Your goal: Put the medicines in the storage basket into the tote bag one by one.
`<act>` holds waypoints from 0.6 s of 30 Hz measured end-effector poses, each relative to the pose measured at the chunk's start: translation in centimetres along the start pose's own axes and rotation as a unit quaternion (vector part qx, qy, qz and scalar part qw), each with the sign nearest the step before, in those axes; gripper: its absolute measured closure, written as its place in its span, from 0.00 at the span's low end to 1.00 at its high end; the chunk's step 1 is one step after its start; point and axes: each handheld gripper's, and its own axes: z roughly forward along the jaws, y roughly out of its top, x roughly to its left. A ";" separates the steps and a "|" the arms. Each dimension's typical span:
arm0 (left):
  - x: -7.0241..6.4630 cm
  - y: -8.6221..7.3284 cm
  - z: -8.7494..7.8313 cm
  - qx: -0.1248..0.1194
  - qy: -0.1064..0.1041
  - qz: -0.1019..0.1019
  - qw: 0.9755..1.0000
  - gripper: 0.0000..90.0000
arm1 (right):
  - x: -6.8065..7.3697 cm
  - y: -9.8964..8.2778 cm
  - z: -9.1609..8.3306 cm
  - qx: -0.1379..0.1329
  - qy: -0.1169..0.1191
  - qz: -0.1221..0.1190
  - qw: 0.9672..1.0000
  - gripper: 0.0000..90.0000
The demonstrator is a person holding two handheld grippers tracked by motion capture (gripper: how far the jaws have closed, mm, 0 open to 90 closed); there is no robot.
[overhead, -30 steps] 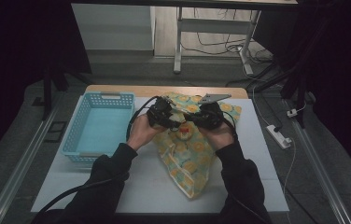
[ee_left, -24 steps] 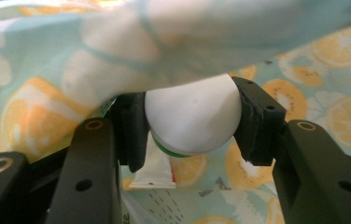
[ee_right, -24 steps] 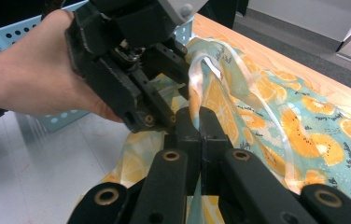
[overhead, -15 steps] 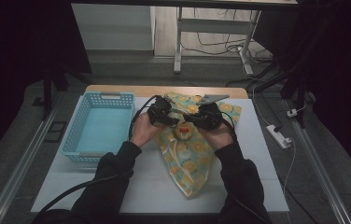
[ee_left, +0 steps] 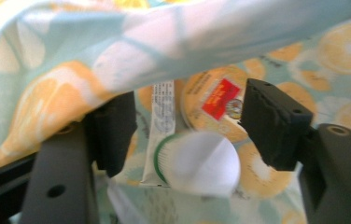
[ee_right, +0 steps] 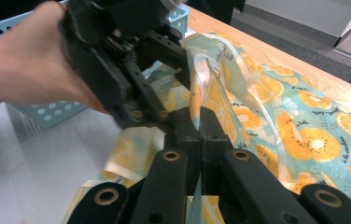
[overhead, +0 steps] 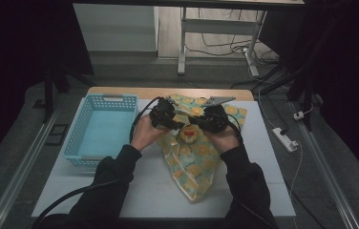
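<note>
Pinching the bag's (ee_right: 239, 107) rim, the right gripper (ee_right: 200, 122) is seen pressed together. The left gripper's (ee_left: 187, 126) jaws, just opening, are spread inside; a tube (ee_left: 162, 126) and round tin (ee_left: 213, 100) lie at twelve o'clock, unpinched.

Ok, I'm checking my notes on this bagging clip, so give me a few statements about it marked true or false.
1. The right tongs are clamped on the edge of the fruit-print bag. True.
2. The left tongs are shut tight. False: they have just been opening, with a white-capped tube seen between them.
3. A blue basket sits left of the bag. True.
4. The basket holds a round tin. False: the round tin lies at the bag's mouth.
</note>
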 end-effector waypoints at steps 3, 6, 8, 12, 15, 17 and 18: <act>-0.2 -0.2 -0.8 -0.003 -0.012 0.003 1.000 0.32 | 0.0 0.0 0.0 0.000 0.000 0.000 1.000 1.00; -0.3 -0.4 -1.5 -0.003 -0.023 0.009 1.000 0.27 | 0.0 0.0 0.1 0.000 0.000 -0.001 1.000 1.00; -0.4 -0.7 -1.9 -0.007 -0.031 0.008 0.999 0.25 | 0.0 0.0 0.1 0.000 0.000 -0.001 1.000 1.00; -0.6 -1.1 -2.5 -0.012 -0.041 0.008 0.999 0.22 | 0.0 0.0 0.1 0.001 0.000 -0.001 1.000 1.00; -0.8 -1.4 -3.0 -0.019 -0.058 0.009 0.998 0.17 | 0.0 0.0 0.0 0.001 0.001 -0.001 1.000 1.00; -1.0 -1.5 -3.2 -0.019 -0.064 0.015 0.998 0.12 | 0.0 0.0 0.0 0.001 0.001 -0.001 1.000 1.00; -1.2 -1.6 -3.3 -0.020 -0.068 0.019 0.997 0.10 | 0.0 0.0 0.0 0.001 0.001 0.000 1.000 1.00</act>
